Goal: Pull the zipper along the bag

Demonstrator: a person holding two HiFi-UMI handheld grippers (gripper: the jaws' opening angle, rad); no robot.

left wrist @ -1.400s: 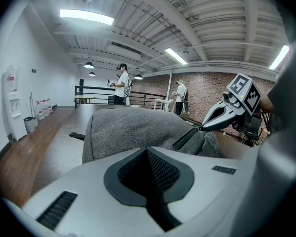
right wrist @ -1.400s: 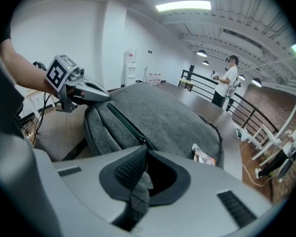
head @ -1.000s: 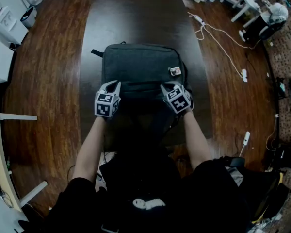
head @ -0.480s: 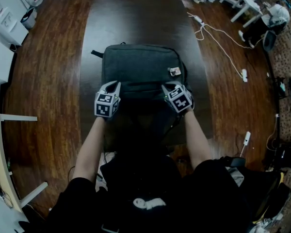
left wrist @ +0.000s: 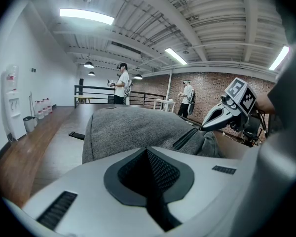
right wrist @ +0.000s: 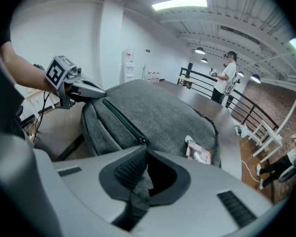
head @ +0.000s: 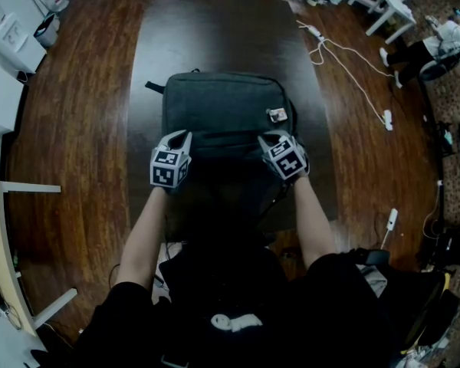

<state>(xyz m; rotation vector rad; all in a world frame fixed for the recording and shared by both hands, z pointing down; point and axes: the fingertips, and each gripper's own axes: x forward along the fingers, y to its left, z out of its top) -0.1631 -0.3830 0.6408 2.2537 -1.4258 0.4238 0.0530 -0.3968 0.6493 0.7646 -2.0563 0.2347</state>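
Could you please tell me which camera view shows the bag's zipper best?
The right gripper view: the zipper runs in full across the bag, from its far end to the slider at the jaws. The left gripper view shows only a short stretch; the head view, just a faint dark line.

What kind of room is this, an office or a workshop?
Probably an open, loft-style workspace rather than a home or an ordinary office. It has a brick wall, bare ceiling beams with strip lights, a metal railing, and cables lying loose on the wooden floor.
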